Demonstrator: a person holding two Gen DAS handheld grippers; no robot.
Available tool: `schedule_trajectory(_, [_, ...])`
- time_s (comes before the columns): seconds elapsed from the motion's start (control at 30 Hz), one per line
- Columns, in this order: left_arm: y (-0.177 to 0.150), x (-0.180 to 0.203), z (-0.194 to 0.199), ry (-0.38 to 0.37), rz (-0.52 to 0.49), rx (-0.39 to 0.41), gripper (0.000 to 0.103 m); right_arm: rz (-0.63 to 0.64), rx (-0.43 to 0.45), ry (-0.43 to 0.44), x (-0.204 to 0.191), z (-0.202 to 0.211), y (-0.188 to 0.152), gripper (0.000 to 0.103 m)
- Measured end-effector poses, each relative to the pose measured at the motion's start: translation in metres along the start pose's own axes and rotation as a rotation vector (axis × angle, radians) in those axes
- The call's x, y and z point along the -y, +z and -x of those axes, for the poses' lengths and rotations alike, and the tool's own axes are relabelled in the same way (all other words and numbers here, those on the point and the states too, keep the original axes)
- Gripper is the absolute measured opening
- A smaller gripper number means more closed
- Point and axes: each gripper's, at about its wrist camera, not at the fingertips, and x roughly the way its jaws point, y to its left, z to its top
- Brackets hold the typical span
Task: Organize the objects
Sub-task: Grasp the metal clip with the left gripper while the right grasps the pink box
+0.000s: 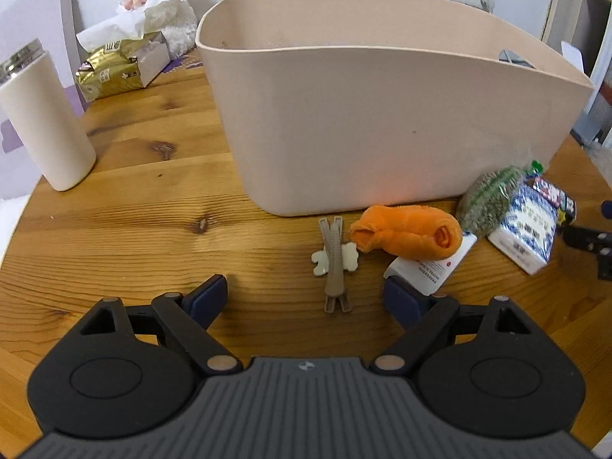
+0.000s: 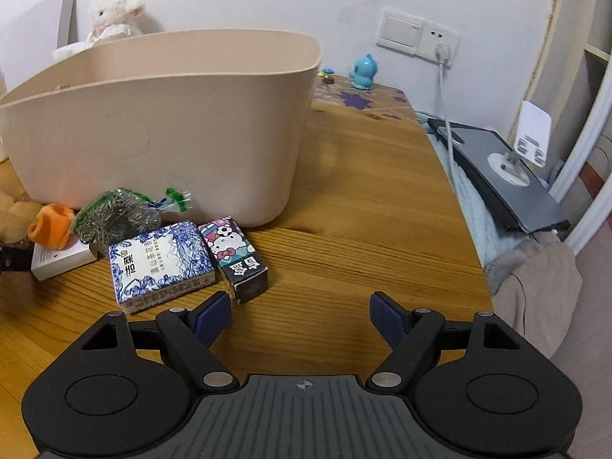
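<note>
Wooden table (image 1: 134, 206) carries our beige bin (image 1: 382, 114); in front of it lie a hair clip (image 1: 334, 264), orange sock (image 1: 409, 237) and blue-white box (image 2: 160, 264). Our left gripper (image 1: 310, 298) and right gripper (image 2: 300, 315) gape wide, holding nothing

you're working in soft, even indoor light, bright enough that nothing is lost in the dark. the wooden table (image 1: 153, 206) carries a pale sheen in your left wrist view, and the beige bin (image 1: 382, 122) throws only a faint shadow at its base. both fisheye views bend hard at the edges: the table rim curves and the corners go black. in your right wrist view the far left edge is smeared with blur, and the plush lamb (image 2: 114, 11) looks slightly soft.
</note>
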Motion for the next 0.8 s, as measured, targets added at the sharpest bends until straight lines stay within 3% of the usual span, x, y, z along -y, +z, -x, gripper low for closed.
schedule_trajectory(0.3, [0.003,0.0,-0.002,-0.032,-0.014,0.028,0.072,0.034,0.05,0.032,-0.006,-0.014,0.006,0.079])
schedule_trajectory(0.47, [0.001,0.003,0.004,-0.056,-0.035,0.03,0.051,-0.008,0.044,0.122,0.002,-0.017,0.009,0.06])
schedule_trajectory(0.63, [0.0,0.006,0.006,-0.086,-0.054,0.029,0.029,0.015,0.046,0.154,-0.002,-0.014,0.008,0.029])
schedule_trajectory(0.7, [0.0,0.006,0.007,-0.097,-0.052,0.024,0.019,0.034,0.045,0.155,-0.006,-0.011,0.006,0.025])
schedule_trajectory(0.8, [0.0,0.006,0.008,-0.111,-0.053,0.021,0.014,0.045,0.045,0.16,-0.009,-0.006,0.002,0.022])
